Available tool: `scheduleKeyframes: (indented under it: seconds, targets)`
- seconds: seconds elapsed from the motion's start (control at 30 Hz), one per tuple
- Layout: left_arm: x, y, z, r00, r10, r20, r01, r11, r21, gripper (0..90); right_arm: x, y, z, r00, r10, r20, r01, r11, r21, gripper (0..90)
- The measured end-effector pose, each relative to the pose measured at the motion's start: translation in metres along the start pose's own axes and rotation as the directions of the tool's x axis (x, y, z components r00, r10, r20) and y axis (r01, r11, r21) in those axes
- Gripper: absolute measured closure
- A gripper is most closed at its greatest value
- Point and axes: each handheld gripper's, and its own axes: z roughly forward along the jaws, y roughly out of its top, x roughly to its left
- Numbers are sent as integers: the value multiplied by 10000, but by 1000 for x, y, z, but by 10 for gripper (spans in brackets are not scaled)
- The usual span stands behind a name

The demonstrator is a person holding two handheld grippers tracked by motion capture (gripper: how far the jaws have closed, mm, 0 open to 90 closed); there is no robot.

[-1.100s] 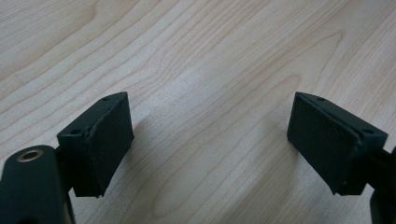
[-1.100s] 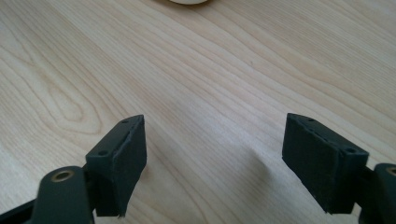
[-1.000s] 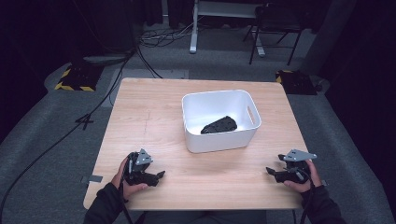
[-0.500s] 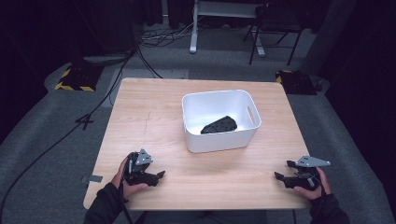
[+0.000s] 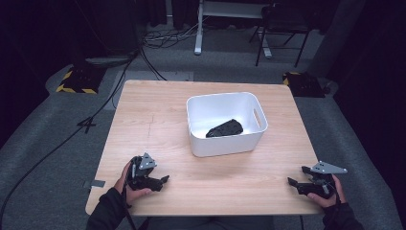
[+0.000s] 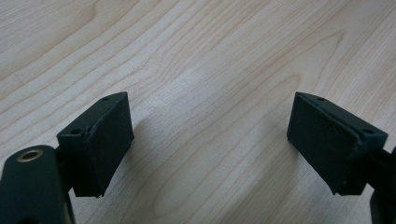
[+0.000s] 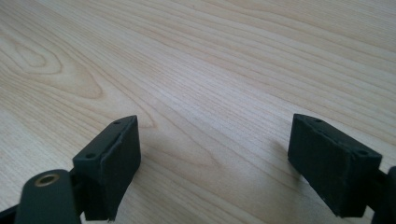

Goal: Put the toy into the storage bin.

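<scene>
A white bin (image 5: 225, 143) stands right of the table's middle with a flat black object (image 5: 226, 128) lying in it. My left gripper (image 5: 162, 180) rests open on the wood near the front left corner, held by a hand. In the left gripper view its pads (image 6: 100, 144) stand wide apart over bare wood. My right gripper (image 5: 293, 181) lies at the front right corner, its jaws pointing left. Its jaws have just been opening; its pads (image 7: 114, 163) stand apart with nothing between them.
The wooden table (image 5: 158, 120) has bare room left of the bin and along its front. Cables (image 5: 143, 57) run over the grey floor beyond the far edge, beside a chair (image 5: 280, 28) and yellow-black striped blocks (image 5: 74, 79).
My right hand has slid toward the table's front right corner, and its gripper's jaws have spread apart. The left hand and the bin have stayed where they were.
</scene>
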Motion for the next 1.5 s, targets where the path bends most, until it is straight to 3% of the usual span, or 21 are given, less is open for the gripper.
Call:
scheduleKeyframes:
  seconds: [1.5]
  targets:
    - [-1, 1, 0, 10000, -66, -1, 66, 10000, -4, 143, 1, 0, 0, 9998, 144, 110, -144, 9999, -14, 171]
